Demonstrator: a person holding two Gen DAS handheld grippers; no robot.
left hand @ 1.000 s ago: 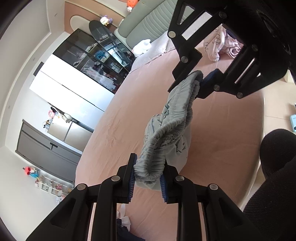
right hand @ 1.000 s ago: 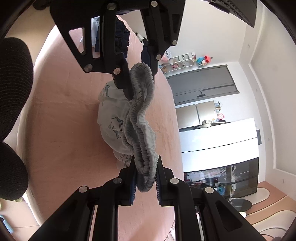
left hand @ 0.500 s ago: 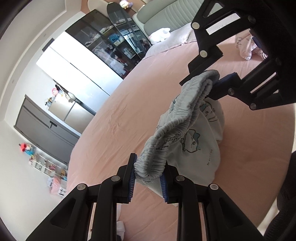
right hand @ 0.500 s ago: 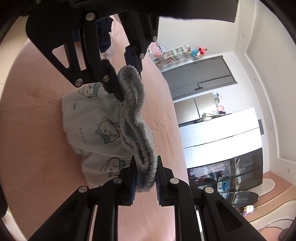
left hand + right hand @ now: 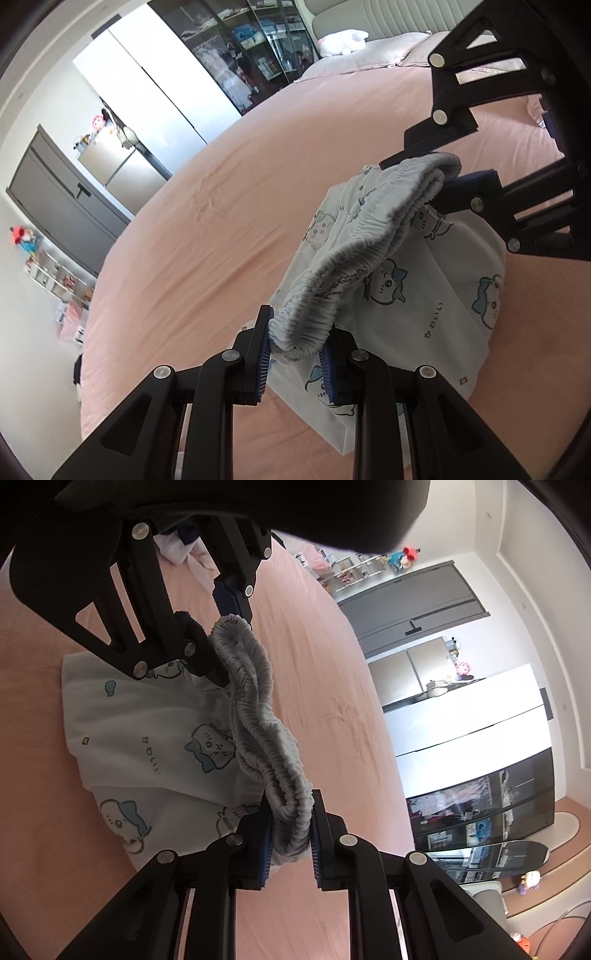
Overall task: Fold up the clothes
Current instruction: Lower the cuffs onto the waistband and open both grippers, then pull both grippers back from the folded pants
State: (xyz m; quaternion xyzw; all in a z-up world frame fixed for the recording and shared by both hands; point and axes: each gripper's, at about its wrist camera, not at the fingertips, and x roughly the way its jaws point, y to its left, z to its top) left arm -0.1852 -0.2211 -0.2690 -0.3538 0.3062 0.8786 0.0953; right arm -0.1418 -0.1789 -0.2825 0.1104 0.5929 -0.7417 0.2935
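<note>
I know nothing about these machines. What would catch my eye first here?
Probably the white shorts printed with blue cartoon cats, held up by their ruffled waistband over a pink bed. The left gripper pinches one end of the waistband and the right gripper the other.

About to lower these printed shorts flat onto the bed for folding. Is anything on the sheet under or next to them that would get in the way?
Nothing visible does. The left gripper and right gripper each clamp the waistband of the shorts, whose lower part already lies on the pink bedsheet. The sheet around them is bare; a small clothes pile lies well beyond.
</note>
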